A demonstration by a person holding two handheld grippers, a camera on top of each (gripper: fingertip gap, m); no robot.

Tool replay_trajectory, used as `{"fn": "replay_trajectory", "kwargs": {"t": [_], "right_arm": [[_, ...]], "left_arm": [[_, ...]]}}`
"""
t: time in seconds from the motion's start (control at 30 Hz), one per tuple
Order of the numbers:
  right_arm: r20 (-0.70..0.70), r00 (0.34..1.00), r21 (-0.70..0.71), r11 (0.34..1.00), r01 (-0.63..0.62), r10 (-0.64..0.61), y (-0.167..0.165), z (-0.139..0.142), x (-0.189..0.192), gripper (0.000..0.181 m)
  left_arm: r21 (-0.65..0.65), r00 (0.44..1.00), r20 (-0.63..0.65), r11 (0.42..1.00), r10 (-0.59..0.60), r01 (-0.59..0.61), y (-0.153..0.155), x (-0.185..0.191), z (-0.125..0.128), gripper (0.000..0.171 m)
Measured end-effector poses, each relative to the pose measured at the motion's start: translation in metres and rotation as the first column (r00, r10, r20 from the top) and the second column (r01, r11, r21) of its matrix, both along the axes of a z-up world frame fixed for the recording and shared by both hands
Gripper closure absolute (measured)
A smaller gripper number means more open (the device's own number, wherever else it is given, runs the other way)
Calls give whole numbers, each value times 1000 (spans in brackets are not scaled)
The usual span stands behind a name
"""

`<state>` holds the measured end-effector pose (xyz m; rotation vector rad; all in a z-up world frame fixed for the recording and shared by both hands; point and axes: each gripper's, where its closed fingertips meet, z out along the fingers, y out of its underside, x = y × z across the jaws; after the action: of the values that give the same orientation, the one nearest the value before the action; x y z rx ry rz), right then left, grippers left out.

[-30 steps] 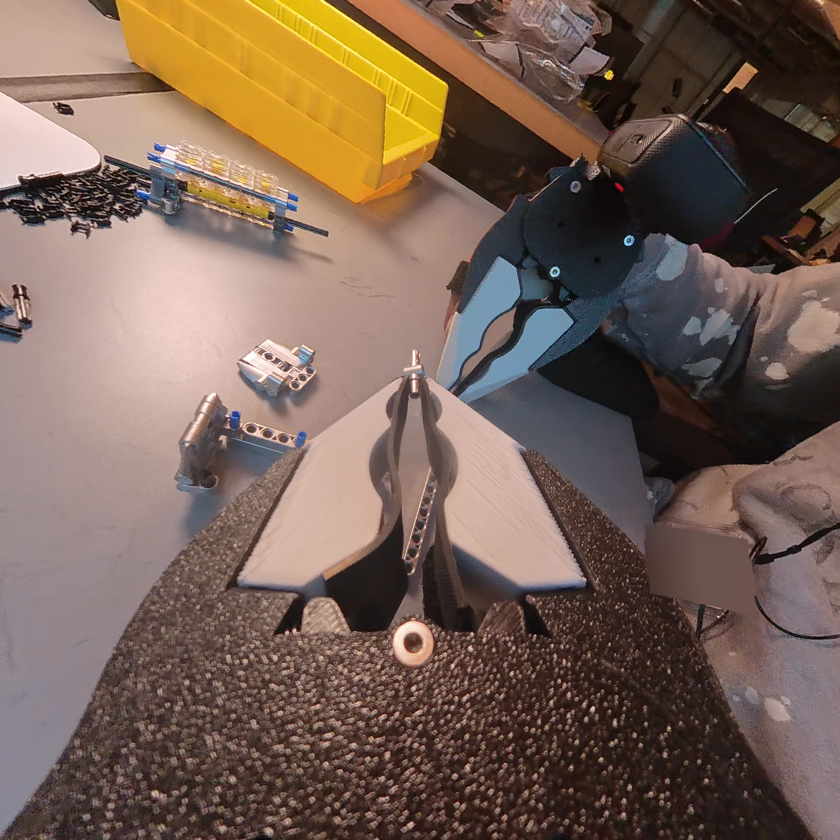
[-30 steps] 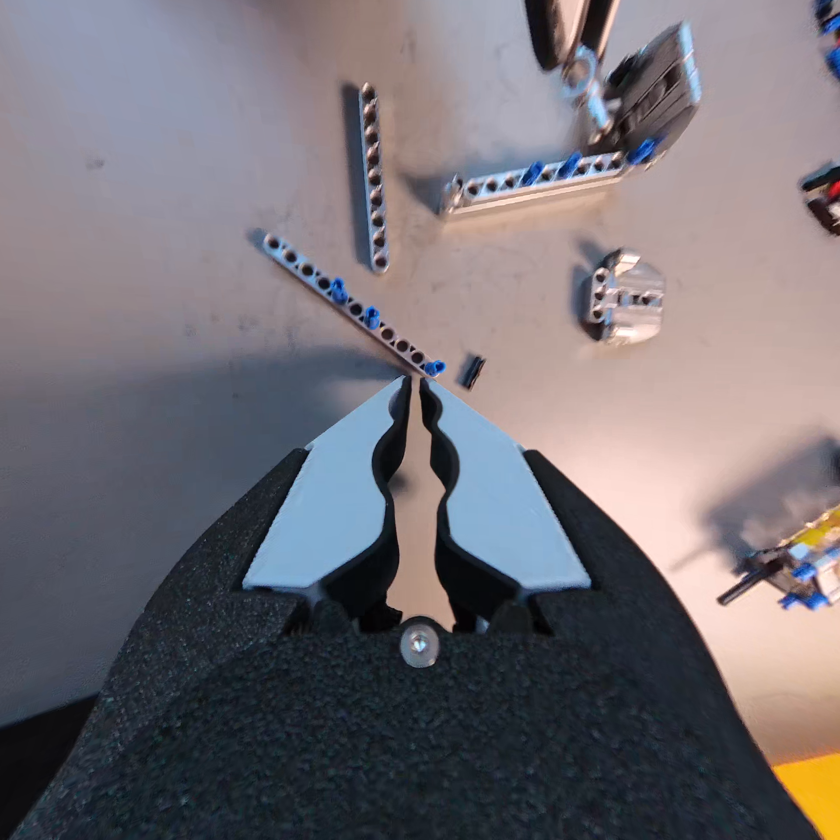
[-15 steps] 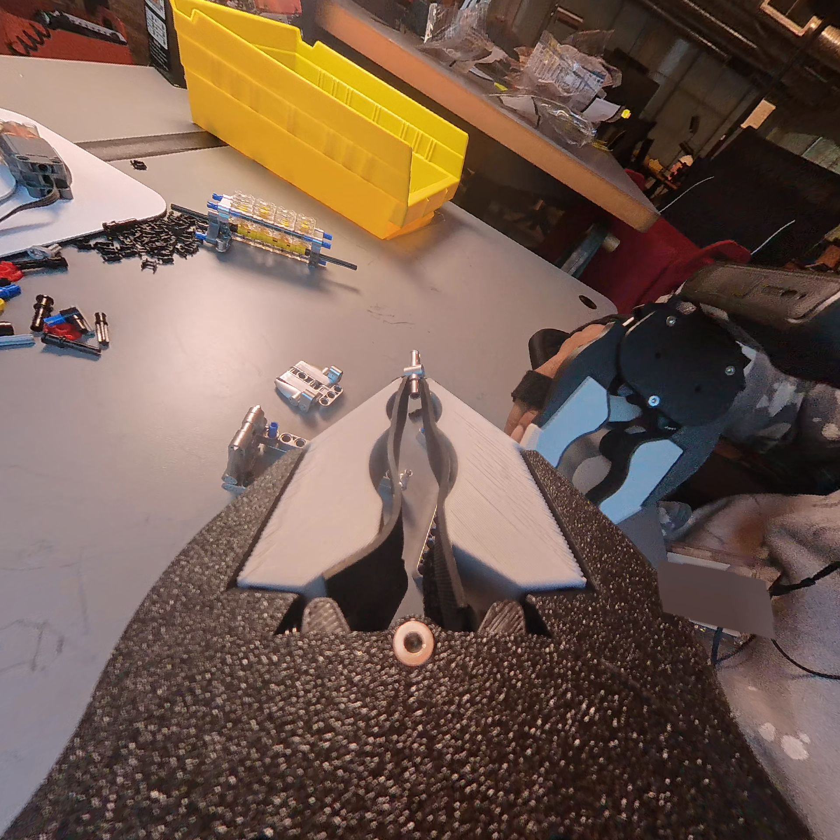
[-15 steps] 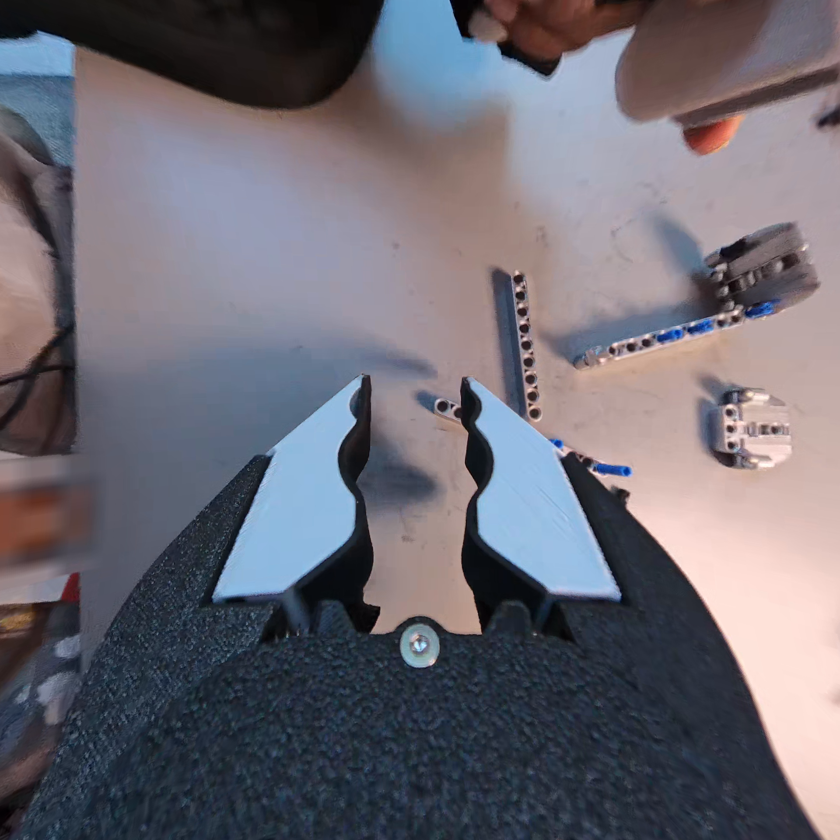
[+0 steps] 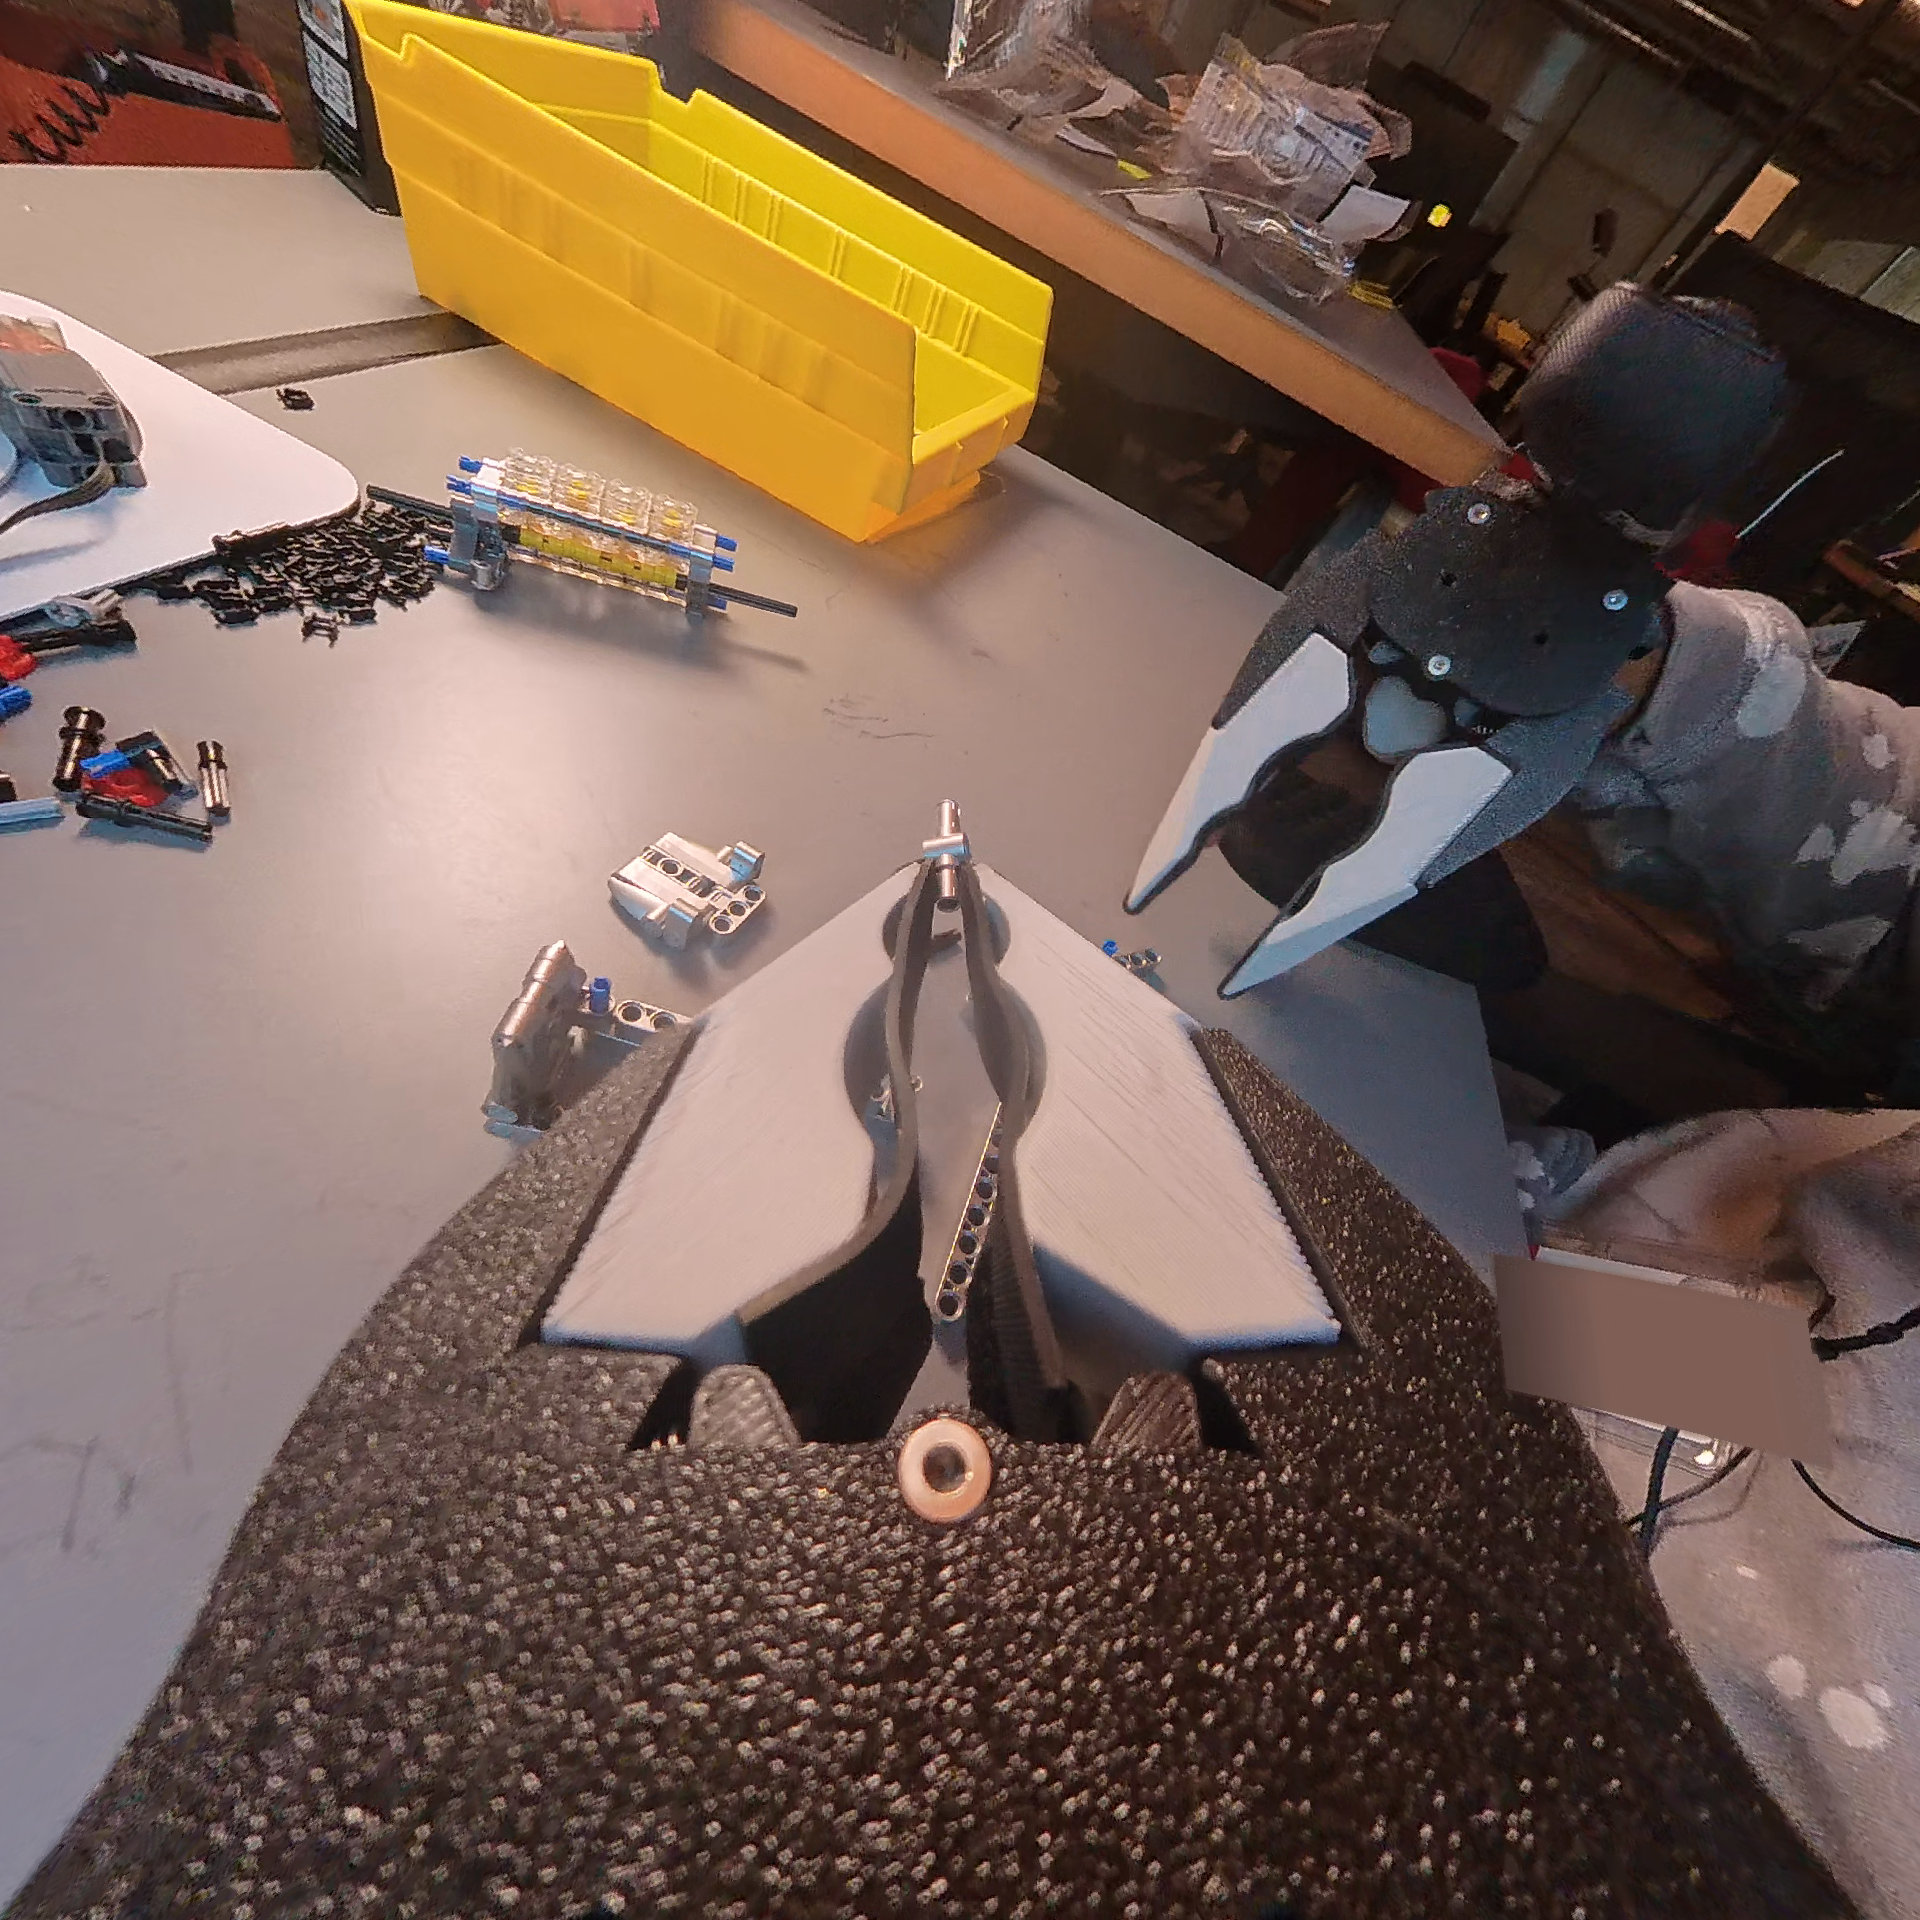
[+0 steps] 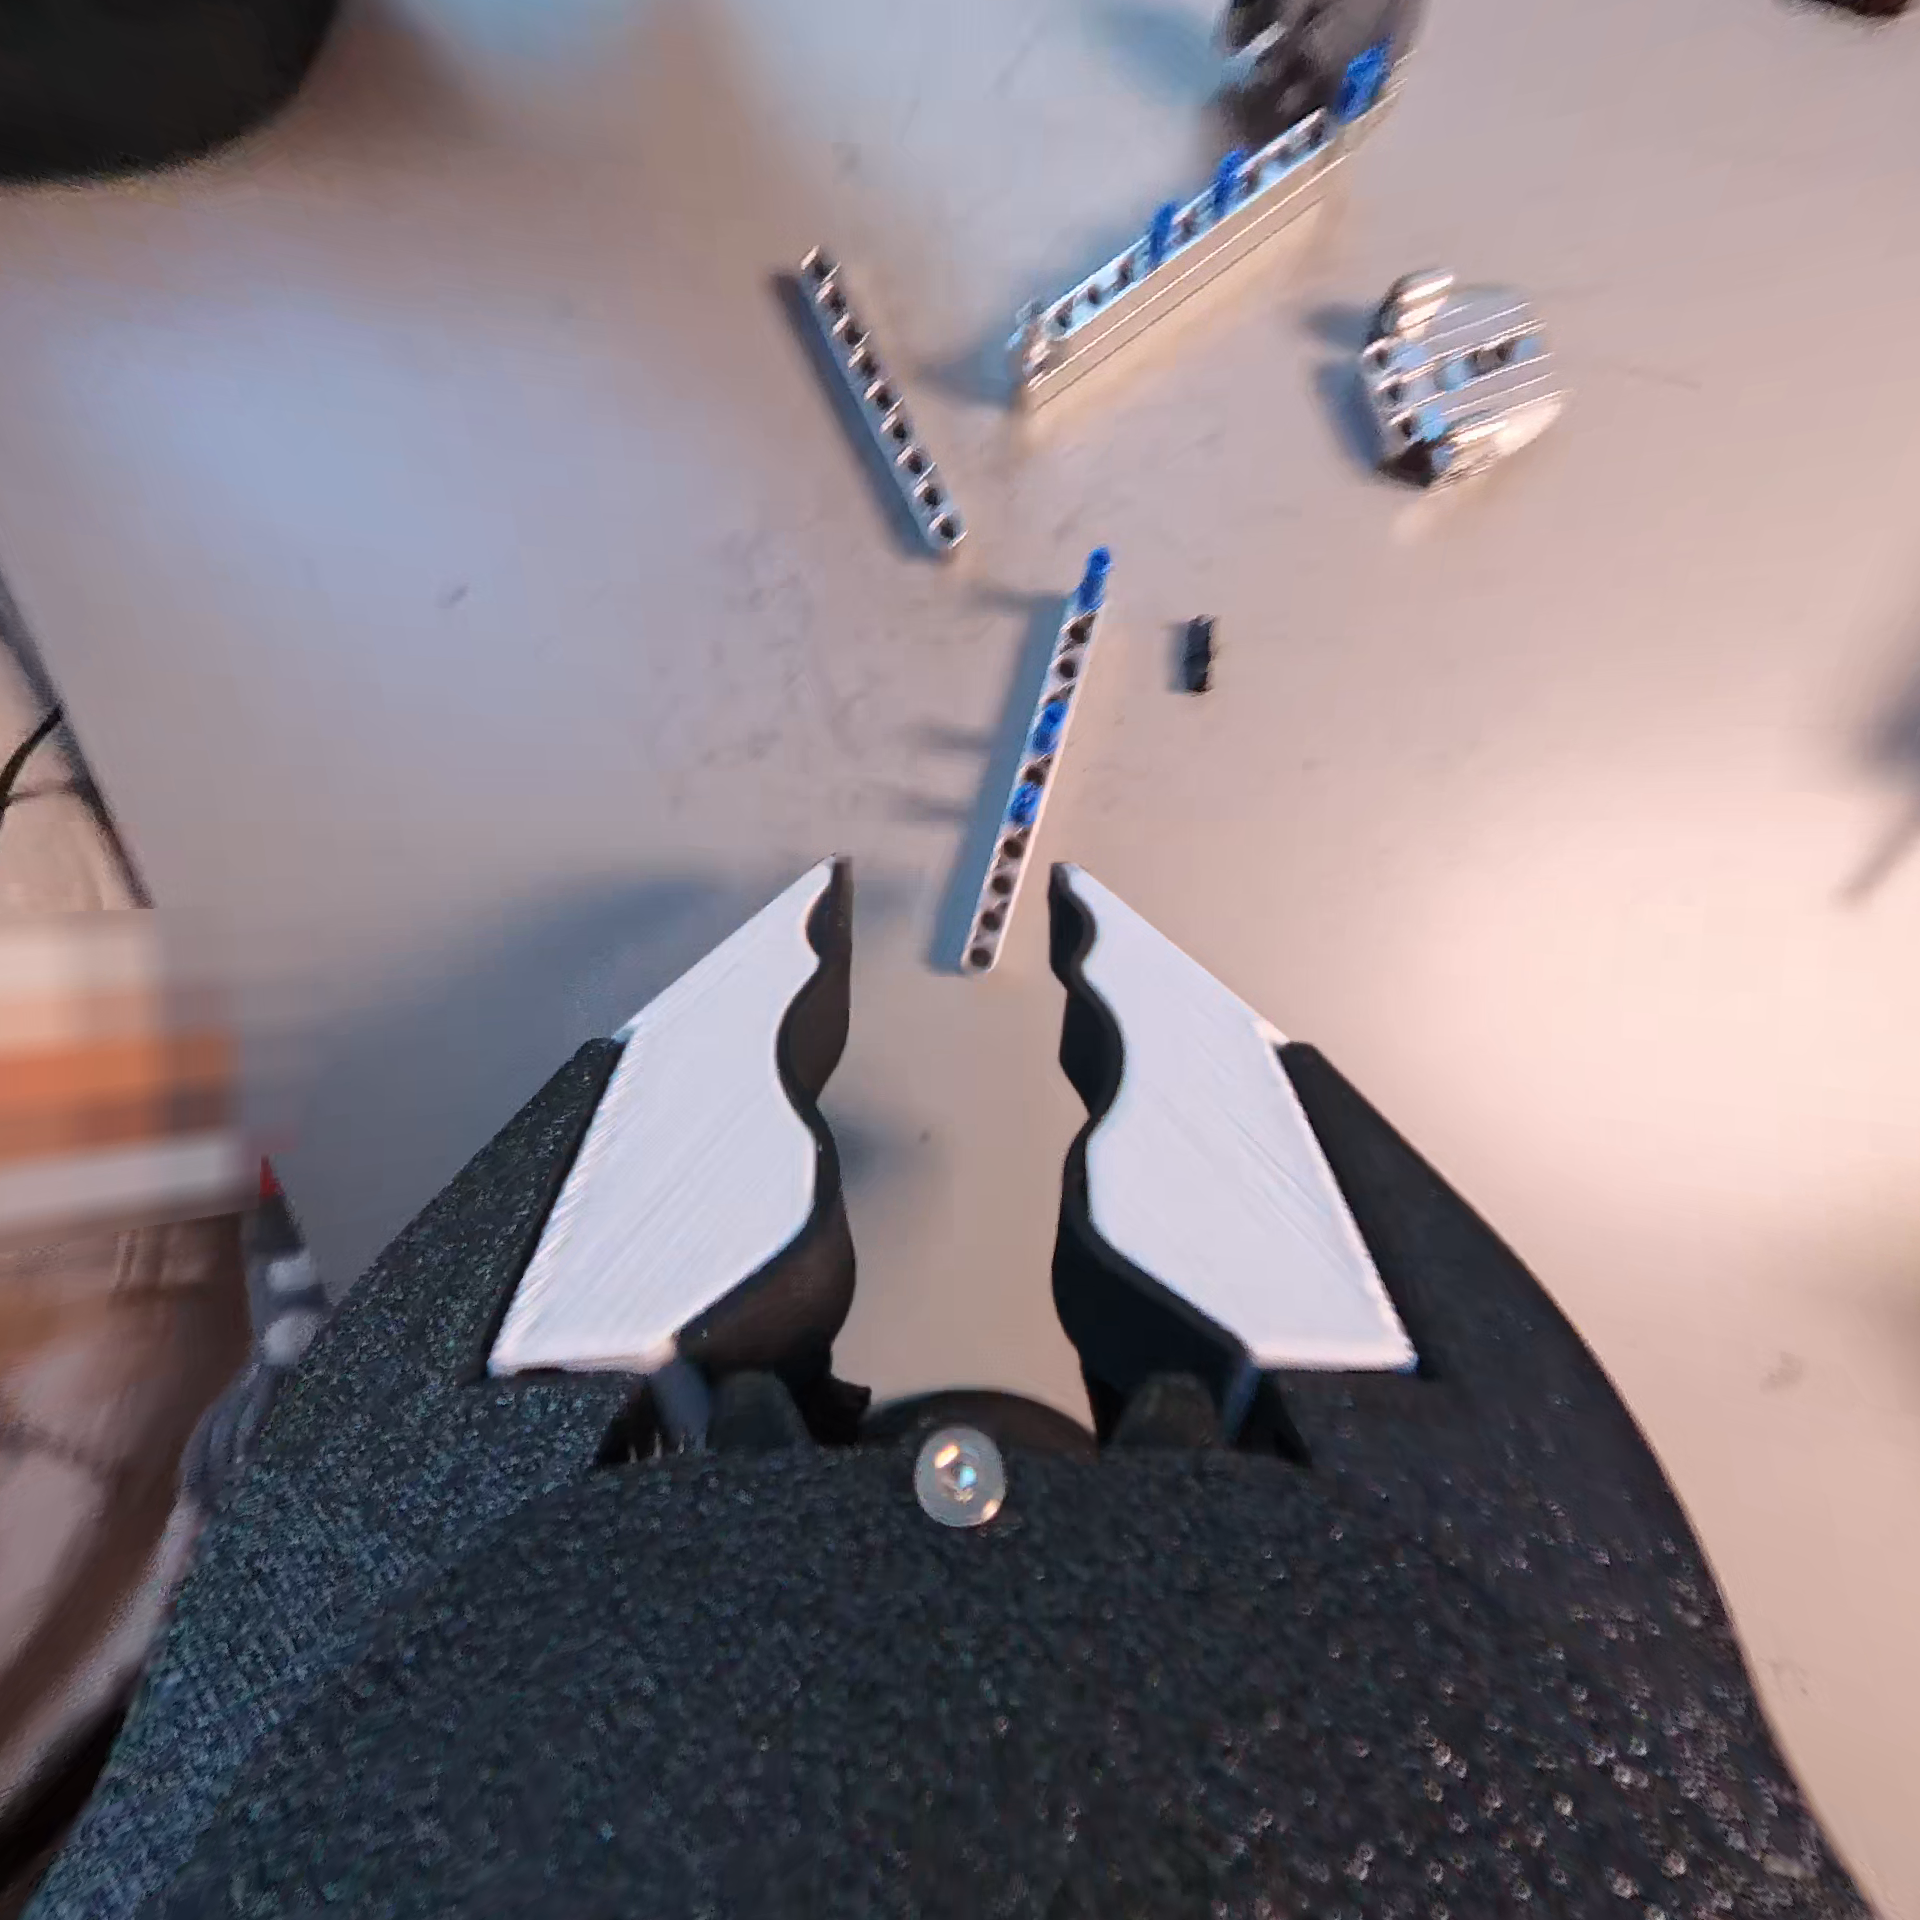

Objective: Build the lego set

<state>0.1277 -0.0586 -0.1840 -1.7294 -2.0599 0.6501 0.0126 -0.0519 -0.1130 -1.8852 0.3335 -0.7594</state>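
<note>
Found the left gripper (image 5: pixel 945 862) pinched shut on a small grey pin connector (image 5: pixel 945 836), its cross-shaped end poking out past the tips. Saw a holed grey strip (image 5: pixel 971 1236) in the gap farther back between the fingers; could not tell whether gripped with the connector or merely lying below.

Found the right gripper (image 6: pixel 945 883) partly open and empty, tips pointed down at the worktop (image 5: pixel 312 1039) near its right edge. Saw the near end of a grey beam with blue pins (image 6: pixel 1029 769) lying flat between those tips, untouched by either finger. Could not tell whether the tips touched the surface.

Noted, beyond that beam, a plain grey beam (image 6: pixel 883 405) to the left, a small black pin (image 6: pixel 1195 655) just to the right, and farther off a longer blue-pinned assembly (image 6: pixel 1174 291) and a grey bracket (image 5: pixel 686 878). Noted at the far side a yellow bin (image 5: pixel 727 281), a clear-and-yellow block assembly (image 5: pixel 592 530) before it, and a heap of black pins (image 5: pixel 301 582) left of that.
</note>
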Motion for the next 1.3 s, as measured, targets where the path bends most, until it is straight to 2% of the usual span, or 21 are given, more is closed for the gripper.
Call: {"fn": "replay_trajectory", "kwargs": {"t": [0.1, 0.17, 0.27, 0.33, 0.4, 0.47, 0.5, 0.6, 0.7, 0.77, 0.93, 1.03, 1.3], "right_arm": [[-10, 1000, 84, 996, 20, -19, 10, -13, -16, 145], [-3, 1000, 90, 996, -15, 15, 8, -21, -24, 171], [13, 981, 66, 978, -196, 196, -16, -22, -26, 175], [29, 941, 97, 936, -339, 338, -32, -23, -23, 175], [23, 904, 80, 901, -427, 427, -45, -24, -22, 175], [10, 916, 97, 911, -401, 402, -38, -22, -27, 171], [-9, 925, 88, 922, -377, 379, -34, -18, -29, 158], [-264, 936, -8, 970, -242, 231, -23, 31, -46, 151], [-499, 866, -172, 974, -144, 39, -8, 83, -54, 151], [-575, 818, -240, 960, -142, -23, -5, 101, -53, 155], [-603, 796, -244, 937, -251, 56, -24, 106, -50, 167], [-590, 803, -217, 942, -258, 84, -27, 103, -51, 173], [-593, 798, -194, 945, -265, 102, -27, 105, -52, 172]], "left_arm": [[-10, 1000, -1, 1000, -10, 10, 1, 2, -5, 169], [-8, 1000, -4, 1000, -26, 26, 0, 5, -7, 169], [30, 997, -15, 996, -81, 81, -4, 13, -6, 169], [58, 992, -23, 990, -125, 126, -7, 21, -4, 169], [87, 986, -19, 982, -168, 169, -10, 30, -2, 169], [140, 982, -34, 972, -184, 186, -12, 37, 3, 169], [168, 981, -42, 966, -191, 195, -14, 41, 6, 169], [239, 979, -59, 950, -194, 203, -17, 48, 15, 169], [304, 979, -76, 930, -191, 205, -21, 53, 25, 169], [335, 976, -89, 917, -200, 218, -24, 59, 30, 169], [374, 967, -89, 892, -239, 255, -32, 68, 36, 169], [383, 964, -92, 885, -248, 264, -34, 70, 37, 169], [381, 963, -99, 884, -251, 269, -35, 70, 38, 169]]}}
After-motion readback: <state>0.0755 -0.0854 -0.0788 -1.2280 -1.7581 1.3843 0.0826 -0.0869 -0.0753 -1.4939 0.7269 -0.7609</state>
